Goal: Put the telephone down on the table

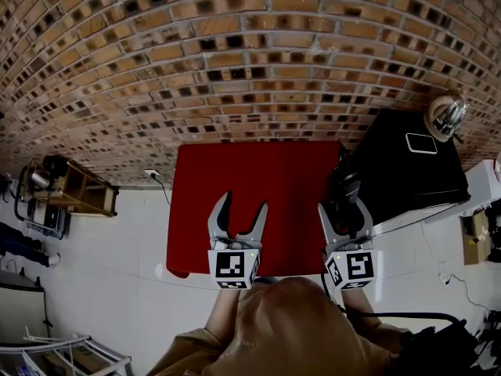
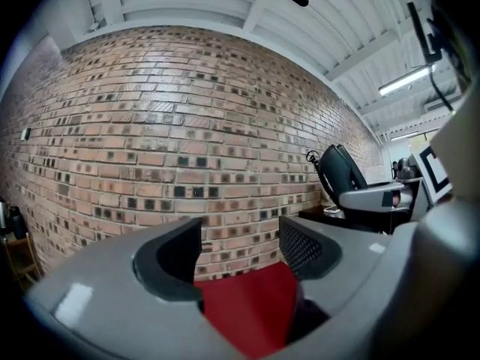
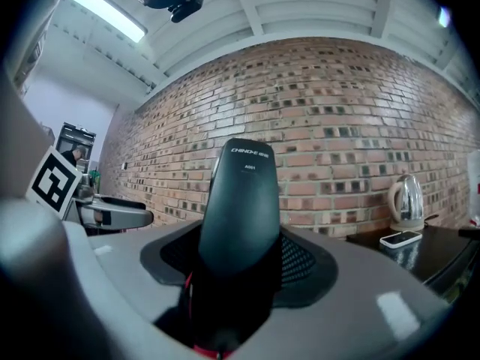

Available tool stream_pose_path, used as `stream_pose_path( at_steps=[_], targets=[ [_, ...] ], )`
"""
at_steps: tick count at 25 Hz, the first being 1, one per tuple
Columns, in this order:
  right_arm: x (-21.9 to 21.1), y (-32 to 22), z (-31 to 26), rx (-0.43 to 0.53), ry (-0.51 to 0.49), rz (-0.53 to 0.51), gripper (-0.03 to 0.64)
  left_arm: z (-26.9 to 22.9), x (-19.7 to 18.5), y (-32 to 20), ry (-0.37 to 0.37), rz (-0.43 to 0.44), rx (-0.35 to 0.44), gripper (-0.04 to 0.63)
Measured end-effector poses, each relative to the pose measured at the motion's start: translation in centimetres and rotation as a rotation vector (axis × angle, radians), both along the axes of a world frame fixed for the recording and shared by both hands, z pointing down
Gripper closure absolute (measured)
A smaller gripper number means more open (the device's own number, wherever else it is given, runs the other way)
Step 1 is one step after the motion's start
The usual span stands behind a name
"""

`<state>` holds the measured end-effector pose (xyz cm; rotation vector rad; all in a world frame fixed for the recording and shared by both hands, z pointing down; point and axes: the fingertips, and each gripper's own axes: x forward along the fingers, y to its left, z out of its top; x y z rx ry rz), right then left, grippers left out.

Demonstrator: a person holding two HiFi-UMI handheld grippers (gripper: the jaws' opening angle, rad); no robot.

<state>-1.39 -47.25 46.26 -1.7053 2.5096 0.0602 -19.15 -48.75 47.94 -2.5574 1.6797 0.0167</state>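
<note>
The telephone (image 3: 240,201) is clenched in the right claw (image 1: 345,210), the left claw (image 1: 241,207) released; the tabletop (image 1: 258,178) edge could be missed.

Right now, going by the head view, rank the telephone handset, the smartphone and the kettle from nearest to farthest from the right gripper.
1. The telephone handset: clamped in the right gripper itself, over the red table's right edge.
2. The smartphone: lying flat on the black cabinet, off to the right.
3. The kettle: beyond the smartphone, at the cabinet's far right corner.
</note>
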Motion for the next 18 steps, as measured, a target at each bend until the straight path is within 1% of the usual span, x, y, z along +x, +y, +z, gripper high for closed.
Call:
stream_pose_path(
  at_steps=[3, 6, 8, 10, 14, 18],
  targets=[
    [-1.2, -2.1, 1.9, -0.045, -0.008, -0.001, 0.342, 1.2, -1.4, -2.1, 0.005, 0.002, -0.026, 0.284],
    [-1.8, -3.5, 4.5, -0.103, 0.002, -0.002, 0.342, 2.8, -2.5, -4.2, 0.021, -0.013, -0.055, 0.284],
    [-1.9, -4.2, 6.9, -0.143, 0.007, -0.022, 0.342, 3.0, -2.6, -4.9, 0.024, -0.02, -0.042, 0.284],
    [-1.7, -5.1, 9.9, -0.207, 0.001, -0.038, 0.342, 3.2, -2.4, -5.4, 0.036, -0.028, -0.043, 0.284],
    [0.0, -7.7, 17.5, -0.386, -0.016, -0.039, 0.341, 4.2, -1.4, -6.9, 0.052, -0.036, -0.073, 0.284],
    [2.8, -10.4, 28.1, -0.653, -0.059, -0.031, 0.341, 5.6, -0.2, -7.8, 0.026, -0.039, -0.095, 0.284]
  ],
)
